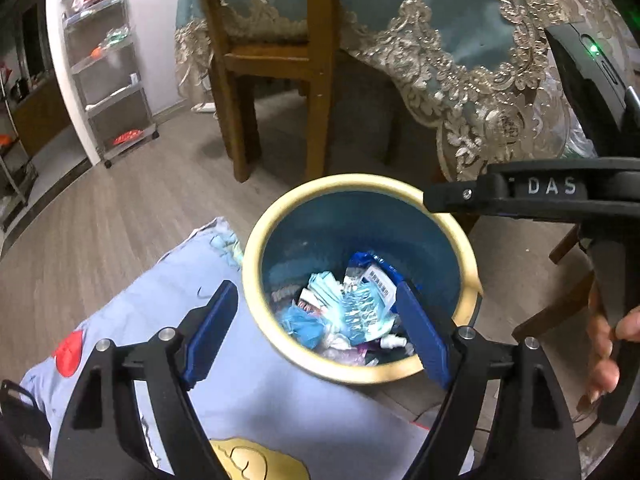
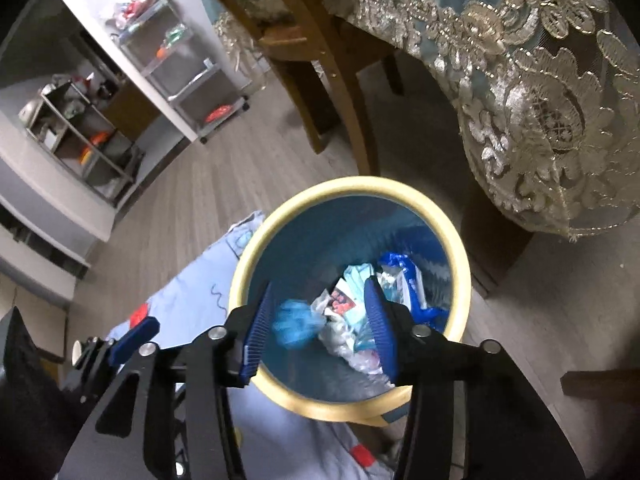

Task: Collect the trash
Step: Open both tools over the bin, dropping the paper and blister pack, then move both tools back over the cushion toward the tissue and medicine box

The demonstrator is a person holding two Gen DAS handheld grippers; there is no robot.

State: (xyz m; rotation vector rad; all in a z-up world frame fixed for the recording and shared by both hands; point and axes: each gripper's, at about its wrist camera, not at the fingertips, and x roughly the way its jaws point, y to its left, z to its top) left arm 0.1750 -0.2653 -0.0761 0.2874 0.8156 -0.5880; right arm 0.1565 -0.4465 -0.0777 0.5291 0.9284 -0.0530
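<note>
A blue trash bin with a cream rim (image 1: 256, 264) (image 2: 240, 276) stands on the floor and holds several wrappers, tissues and a crumpled blue glove (image 1: 300, 322) (image 2: 294, 326). My left gripper (image 1: 316, 300) is open and empty, with its jaws wide over the bin's near rim. My right gripper (image 2: 318, 292) is open and empty, right above the bin's mouth. The glove looks blurred between the right jaws, loose in the bin. The right gripper's body (image 1: 560, 194) shows in the left wrist view, beside the bin.
A light blue cushion or blanket (image 1: 168, 292) (image 2: 188, 304) lies against the bin's left side. A wooden chair (image 1: 276, 60) and a table with a lace-edged blue cloth (image 1: 460, 52) (image 2: 520, 72) stand behind. A wheeled shelf rack (image 1: 112, 80) stands by the wall.
</note>
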